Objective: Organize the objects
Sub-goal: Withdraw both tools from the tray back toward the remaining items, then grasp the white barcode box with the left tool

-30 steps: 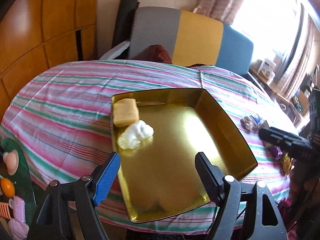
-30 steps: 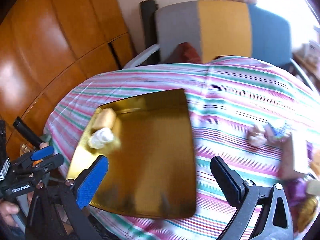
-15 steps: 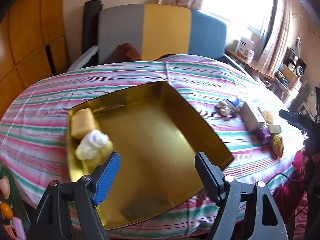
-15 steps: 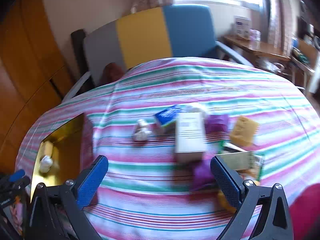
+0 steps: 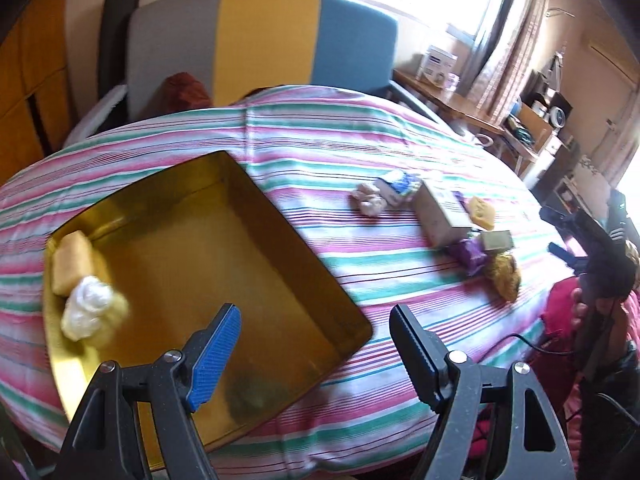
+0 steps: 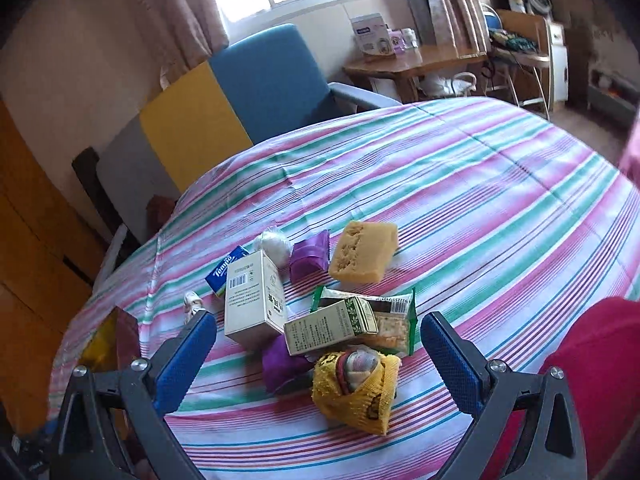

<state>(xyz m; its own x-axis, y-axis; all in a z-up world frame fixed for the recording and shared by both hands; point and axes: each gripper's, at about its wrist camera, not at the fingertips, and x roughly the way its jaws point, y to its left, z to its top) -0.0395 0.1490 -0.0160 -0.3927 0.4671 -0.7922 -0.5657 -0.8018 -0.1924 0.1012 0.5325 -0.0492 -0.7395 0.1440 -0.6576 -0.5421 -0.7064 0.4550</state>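
Up front in the left wrist view, our left gripper [image 5: 314,344] hangs with its fingers spread wide and nothing between them, above the near right corner of the gold tray [image 5: 280,216]. That tray sits on the striped tablecloth [image 5: 320,148], and at its left end lie a yellow sponge block [image 5: 72,266] and, touching it on the near side, a white crumpled wad [image 5: 90,312]. To the right of the tray, well apart from it, we see the loose heap: a pale crumpled bit [image 5: 369,199], a blue tissue pack [image 5: 400,186], a tall white box [image 5: 440,214], a second yellow sponge [image 5: 482,211], a purple wrapper [image 5: 472,254] and a yellow knitted bundle [image 5: 505,275]. At the far right edge a hand holds our other tool, dark and partly blurred.

Turning to the right wrist view, our right gripper [image 6: 318,336] is likewise opened wide and holds nothing; it hovers over the heap. Between its fingers lie a small green-leaf carton [image 6: 330,326], resting on a green cracker packet [image 6: 394,316], with the yellow knitted bundle [image 6: 356,388] nearest to us and a purple wrapper [image 6: 280,362] beside it. Behind stand the tall white box [image 6: 252,296], the blue tissue pack [image 6: 225,272], a white ball [image 6: 274,245], a purple pouch [image 6: 309,256] and the yellow sponge [image 6: 364,250]. A corner of the gold tray [image 6: 98,346] shows at left.
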